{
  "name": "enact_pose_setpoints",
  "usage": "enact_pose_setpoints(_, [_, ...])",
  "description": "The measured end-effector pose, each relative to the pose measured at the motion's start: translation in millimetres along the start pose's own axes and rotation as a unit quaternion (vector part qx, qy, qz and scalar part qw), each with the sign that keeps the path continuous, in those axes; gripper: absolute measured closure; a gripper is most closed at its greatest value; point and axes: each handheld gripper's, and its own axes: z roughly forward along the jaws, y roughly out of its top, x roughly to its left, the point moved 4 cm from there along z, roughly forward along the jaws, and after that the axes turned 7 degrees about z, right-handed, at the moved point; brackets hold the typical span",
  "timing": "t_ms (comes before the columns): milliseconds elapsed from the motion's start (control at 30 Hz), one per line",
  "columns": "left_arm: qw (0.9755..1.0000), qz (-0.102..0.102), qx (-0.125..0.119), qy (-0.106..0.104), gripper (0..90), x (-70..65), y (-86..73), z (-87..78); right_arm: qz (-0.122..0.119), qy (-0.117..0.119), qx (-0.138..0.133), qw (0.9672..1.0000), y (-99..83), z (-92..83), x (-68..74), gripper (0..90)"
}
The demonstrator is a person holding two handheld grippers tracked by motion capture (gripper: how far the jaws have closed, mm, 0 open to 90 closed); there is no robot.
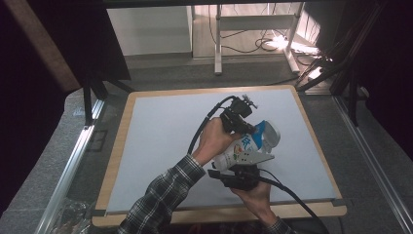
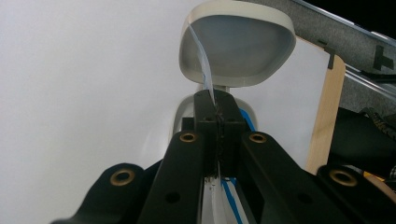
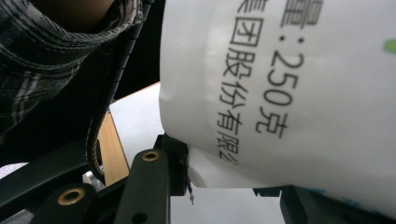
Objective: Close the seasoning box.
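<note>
A white container [image 1: 242, 147] with a blue and green label lies tilted above the table mat [image 1: 160, 141], held between both grippers. Its flip lid [image 1: 271, 135] stands open at the right end. My left gripper [image 1: 245, 126] comes from the far side, and its jaws are shut on a thin translucent strip [image 2: 203, 63] that runs up to the open lid [image 2: 238, 46]. The left gripper [image 2: 216, 101] has that strip pinched between its tips. My right gripper [image 1: 242, 165] comes from the near side and is shut on the container's body [image 3: 303, 93], one jaw on each side; the right gripper [image 3: 229, 184] is under the printed text.
The mat covers a wood-edged table [image 1: 115, 165]. Metal rails [image 1: 73, 161] run along both sides. Beyond the far edge stand white desk legs [image 1: 217, 44] and tangled cables [image 1: 272, 44]. A plaid sleeve [image 1: 160, 200] crosses the near edge.
</note>
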Motion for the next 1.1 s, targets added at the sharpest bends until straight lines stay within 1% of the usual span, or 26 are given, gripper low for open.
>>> enact_pose_setpoints(1100, [1.0,0.002,0.005,0.0,89.7,-0.3,2.2,-1.1,0.0,0.0,-0.005,1.0,1.4,-0.2,0.9,64.5])
